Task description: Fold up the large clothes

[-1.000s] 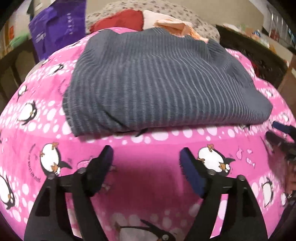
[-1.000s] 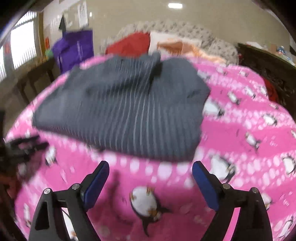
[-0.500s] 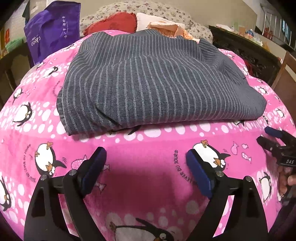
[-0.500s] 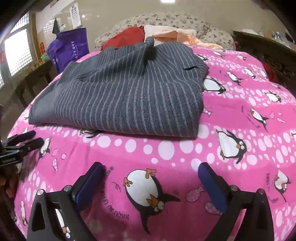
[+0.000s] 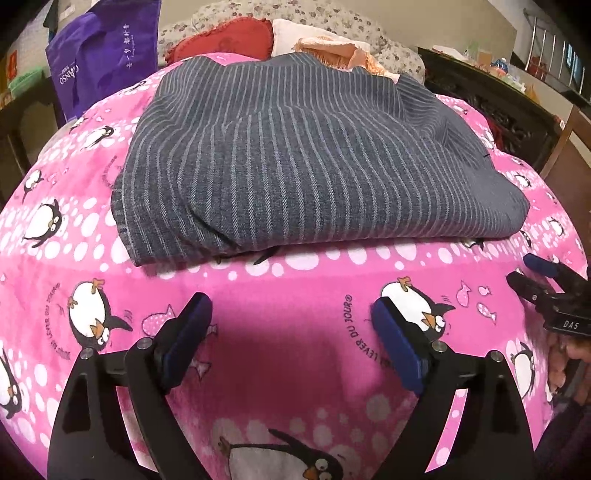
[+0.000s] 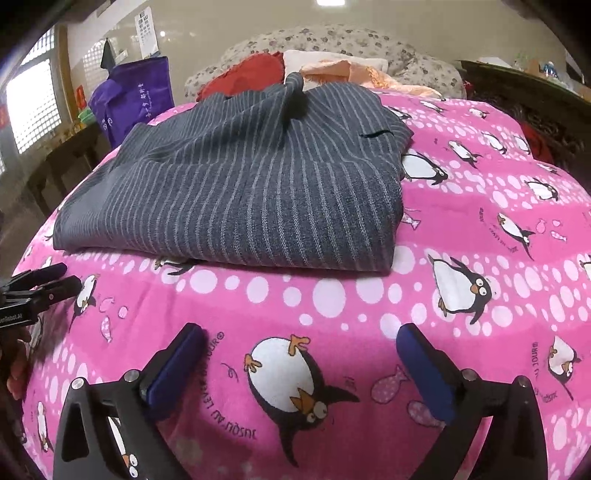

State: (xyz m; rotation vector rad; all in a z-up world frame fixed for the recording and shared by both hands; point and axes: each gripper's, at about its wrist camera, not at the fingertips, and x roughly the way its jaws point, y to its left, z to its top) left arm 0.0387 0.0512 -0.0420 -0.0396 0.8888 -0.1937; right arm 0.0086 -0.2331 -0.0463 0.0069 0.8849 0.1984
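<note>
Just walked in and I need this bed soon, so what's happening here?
A person is folding clothes with a handheld gripper in each hand. The grey striped garment lies folded into a thick rectangle on the pink penguin blanket. The left gripper and right gripper are both open, holding nothing, hovering over the blanket on the near side of the garment. A purple bag and pillows sit behind.

Both pictures are sharp and bright; a ceiling light (image 6: 330, 2) glows above the blanket (image 6: 461, 229), and edges bend round.
</note>
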